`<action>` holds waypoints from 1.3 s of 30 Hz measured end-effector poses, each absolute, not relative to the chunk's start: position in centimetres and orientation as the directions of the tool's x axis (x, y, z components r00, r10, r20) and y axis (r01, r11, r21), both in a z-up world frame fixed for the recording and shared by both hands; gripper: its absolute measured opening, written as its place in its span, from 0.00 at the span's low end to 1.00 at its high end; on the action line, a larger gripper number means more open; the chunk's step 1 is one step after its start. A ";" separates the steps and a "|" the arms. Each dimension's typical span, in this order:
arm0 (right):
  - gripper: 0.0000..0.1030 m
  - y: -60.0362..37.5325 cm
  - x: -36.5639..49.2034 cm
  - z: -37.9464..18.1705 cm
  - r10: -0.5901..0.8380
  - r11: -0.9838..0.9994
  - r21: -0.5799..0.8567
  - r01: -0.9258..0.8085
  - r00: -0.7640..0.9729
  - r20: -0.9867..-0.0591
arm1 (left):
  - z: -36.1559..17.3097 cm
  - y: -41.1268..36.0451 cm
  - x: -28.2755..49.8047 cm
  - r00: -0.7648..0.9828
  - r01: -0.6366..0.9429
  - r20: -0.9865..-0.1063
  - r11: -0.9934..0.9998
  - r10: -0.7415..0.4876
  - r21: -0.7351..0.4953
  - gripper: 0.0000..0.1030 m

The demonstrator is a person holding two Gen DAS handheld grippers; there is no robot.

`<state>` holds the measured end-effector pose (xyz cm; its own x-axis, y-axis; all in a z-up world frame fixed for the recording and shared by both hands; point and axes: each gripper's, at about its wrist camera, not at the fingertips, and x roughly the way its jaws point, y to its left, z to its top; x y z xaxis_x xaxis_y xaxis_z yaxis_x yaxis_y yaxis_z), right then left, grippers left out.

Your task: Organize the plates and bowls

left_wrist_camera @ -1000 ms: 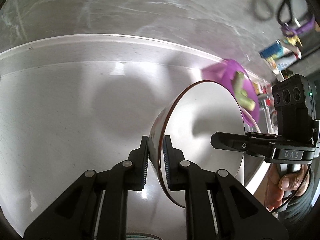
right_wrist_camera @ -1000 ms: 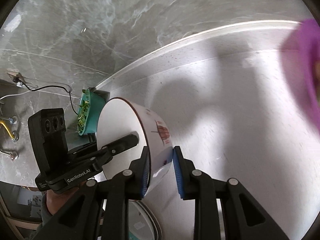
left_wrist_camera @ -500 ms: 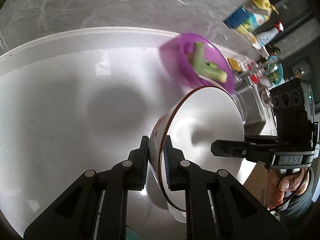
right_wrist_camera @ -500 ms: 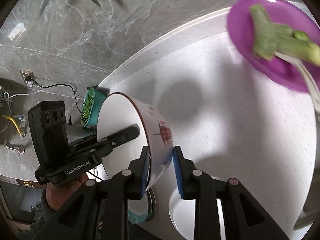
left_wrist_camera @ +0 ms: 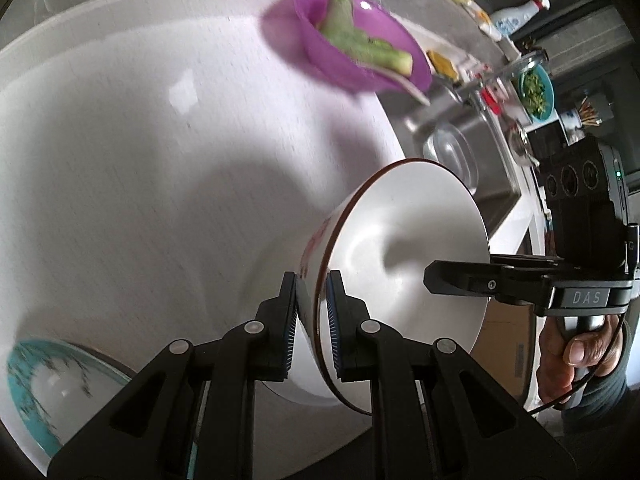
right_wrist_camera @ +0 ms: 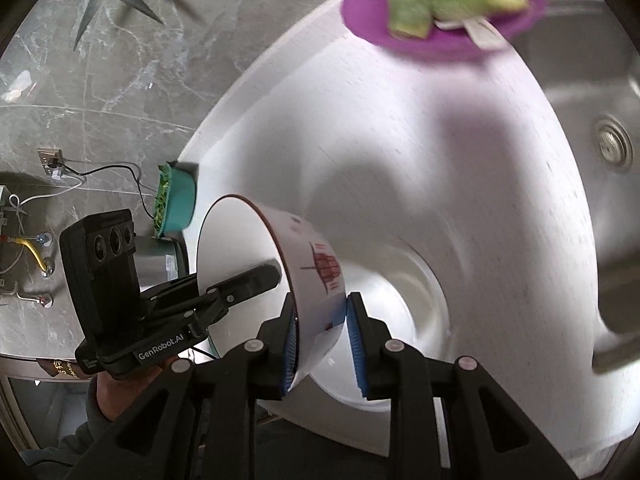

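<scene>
Left gripper [left_wrist_camera: 311,322]: clamped hard on the rim of the white bowl [left_wrist_camera: 404,276], one pad inside the wall, one outside; seen at 6 o'clock in the left wrist view.
Right gripper [right_wrist_camera: 320,336]: closed on the opposite rim of the same bowl [right_wrist_camera: 240,264], pads on either side of the wall beside the red print.
Bowl attitude: carried on edge, mouth turned sideways, clear of the counter [left_wrist_camera: 140,160] (no contact visible).
Change over the last second: carried sideways along the white counter by both grippers together; grip unchanged on both sides.
New in view: a white plate or shallow dish [right_wrist_camera: 400,312] directly beneath the bowl, absent from both views a second earlier; a teal-rimmed plate [left_wrist_camera: 48,392] at 8 o'clock in the left view.
Purple bowl [left_wrist_camera: 360,52]: holding green vegetable pieces, shifted from 3 o'clock to 1 o'clock in the left view, well apart from the carried bowl.
Sink [right_wrist_camera: 592,160]: entered at 3 o'clock in the right view.
Meaning for the task: transfer judged nearly complete; white dish below judged the likely stacking spot.
Still required: levelling the bowl upright before lowering.
Risk: rim slip during levelling (thin glazed wall, judged slick).
</scene>
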<state>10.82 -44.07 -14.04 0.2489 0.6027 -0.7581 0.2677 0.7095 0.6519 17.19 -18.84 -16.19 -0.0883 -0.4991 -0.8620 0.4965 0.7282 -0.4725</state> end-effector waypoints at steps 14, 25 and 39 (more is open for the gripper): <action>0.26 -45.2 7.5 -16.5 0.603 0.704 0.639 0.310 0.216 -0.768 | -20.2 -19.6 11.4 -0.149 0.475 -0.875 0.743 -0.461 -0.472 0.14; 0.26 -44.2 8.0 -17.2 0.579 0.732 0.615 0.295 0.207 -0.789 | -21.1 -20.7 12.3 -0.130 0.471 -0.887 0.760 -0.443 -0.449 0.16; 0.25 -39.0 8.7 -14.4 0.279 0.952 0.297 0.073 0.187 -0.942 | -21.7 -20.9 12.2 -0.138 0.463 -0.894 0.770 -0.426 -0.439 0.16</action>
<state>8.68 -39.02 -14.44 0.1869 0.2791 -0.9419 0.0727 0.9522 0.2966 12.25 -20.89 -21.69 -0.1382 -0.4263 -0.8940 0.4633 0.7699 -0.4388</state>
